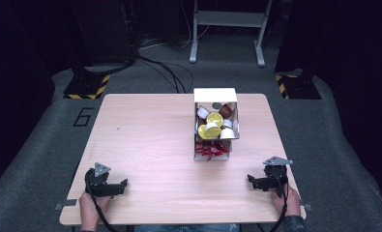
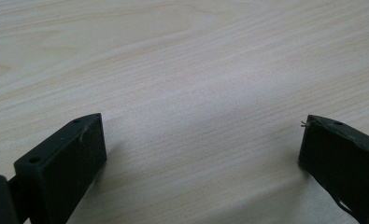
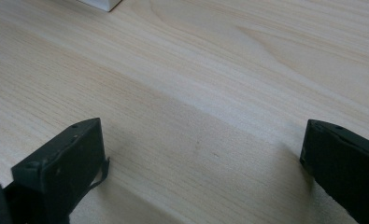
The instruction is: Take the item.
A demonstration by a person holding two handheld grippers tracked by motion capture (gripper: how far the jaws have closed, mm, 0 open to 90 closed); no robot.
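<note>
A white box (image 1: 215, 123) is set on the tabletop (image 1: 150, 140), toward the far edge and a little right of the middle. Its lid is folded up at the back, so the contents are laid open from above — small white cups, a brown one, and yellow rounds that look like lemon slices, though that cannot be told for sure. Something red and stringy is seen spilling at the near end of the box.

The left tool (image 1: 123, 184) is rested near the front edge, well to the left of the box, with its jaws spread wide and nothing between them; in the left gripper view bare wood is seen in the gap. The right tool (image 1: 250, 179) is held near the front edge, just right of the box's line and well apart from it, also spread and empty. A white corner of the box (image 3: 100, 3) is caught at the top of the right gripper view. Both tools are judged to be parked ready — the box is untouched.
</note>
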